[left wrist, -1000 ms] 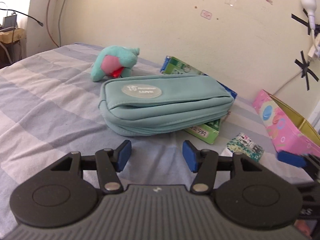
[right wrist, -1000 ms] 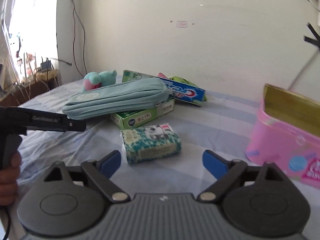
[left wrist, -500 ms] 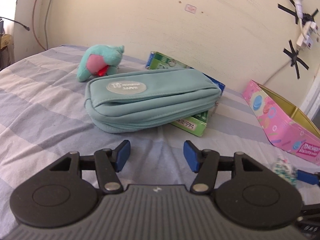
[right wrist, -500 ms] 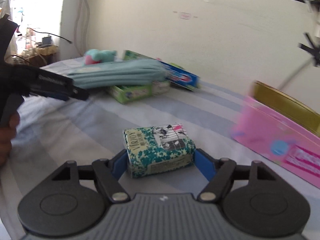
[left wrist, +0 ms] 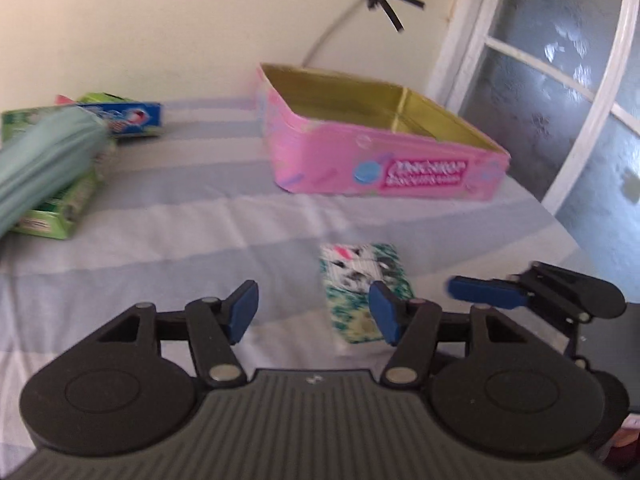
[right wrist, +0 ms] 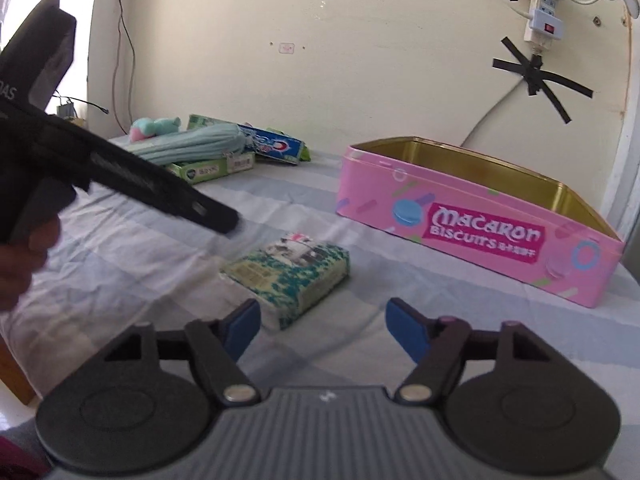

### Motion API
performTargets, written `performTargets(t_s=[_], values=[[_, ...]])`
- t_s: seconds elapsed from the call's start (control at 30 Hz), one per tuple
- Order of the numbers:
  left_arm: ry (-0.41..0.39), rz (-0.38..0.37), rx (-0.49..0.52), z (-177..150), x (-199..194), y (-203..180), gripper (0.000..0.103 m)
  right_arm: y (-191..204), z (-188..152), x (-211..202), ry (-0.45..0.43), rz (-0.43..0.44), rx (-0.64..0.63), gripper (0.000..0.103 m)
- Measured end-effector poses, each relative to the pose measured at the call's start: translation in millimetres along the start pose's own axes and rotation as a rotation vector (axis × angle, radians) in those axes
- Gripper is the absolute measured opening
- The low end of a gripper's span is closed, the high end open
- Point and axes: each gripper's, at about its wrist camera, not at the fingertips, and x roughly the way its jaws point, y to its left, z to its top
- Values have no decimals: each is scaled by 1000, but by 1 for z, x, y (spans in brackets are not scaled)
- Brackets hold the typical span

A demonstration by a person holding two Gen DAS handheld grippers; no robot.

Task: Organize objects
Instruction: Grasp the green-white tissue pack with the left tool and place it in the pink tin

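A small tissue pack (right wrist: 288,276) with a green and white print lies flat on the striped bedsheet. My right gripper (right wrist: 324,328) sits just behind it, jaws closing, and only the pack's near corner reaches in beside the left pad; neither pad presses on it. The open pink biscuit tin (right wrist: 460,216) stands beyond on the right, its gold inside bare. In the left wrist view my left gripper (left wrist: 312,312) is open and holds nothing; the tissue pack (left wrist: 360,268) lies just past its right fingertip, and the pink tin (left wrist: 380,160) is further back.
A teal pouch (right wrist: 188,144) rests on a green box (right wrist: 208,170) at the back left, with a toothpaste box (right wrist: 276,146) and a plush toy (right wrist: 150,128). A hand (right wrist: 20,256) holds the left tool. The bed's edge and a window (left wrist: 560,92) are to the right.
The left view swung right, from the pouch to the tin and tissue pack. The right gripper closed in on the pack and its jaws narrowed; the pack now lies turned, just ahead of the pads.
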Motion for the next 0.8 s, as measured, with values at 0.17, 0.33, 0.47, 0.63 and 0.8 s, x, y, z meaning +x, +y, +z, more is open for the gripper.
performTargets(t_s=[0.17, 0.33, 0.47, 0.63, 0.8], values=[[43, -83, -71, 6, 20, -6, 42, 12, -1, 15, 30, 92, -12, 48], [-68, -70, 11, 57, 16, -33, 42, 6, 15, 18, -43, 21, -9, 43], [-150, -55, 41, 103, 22, -46, 44, -23, 48, 10, -176, -38, 28, 43], [-133, 65, 66, 131, 69, -49, 52, -57, 85, 42, -206, -71, 66, 43], [-148, 206, 71, 121, 75, -34, 62, -81, 94, 93, -159, -184, 130, 51]])
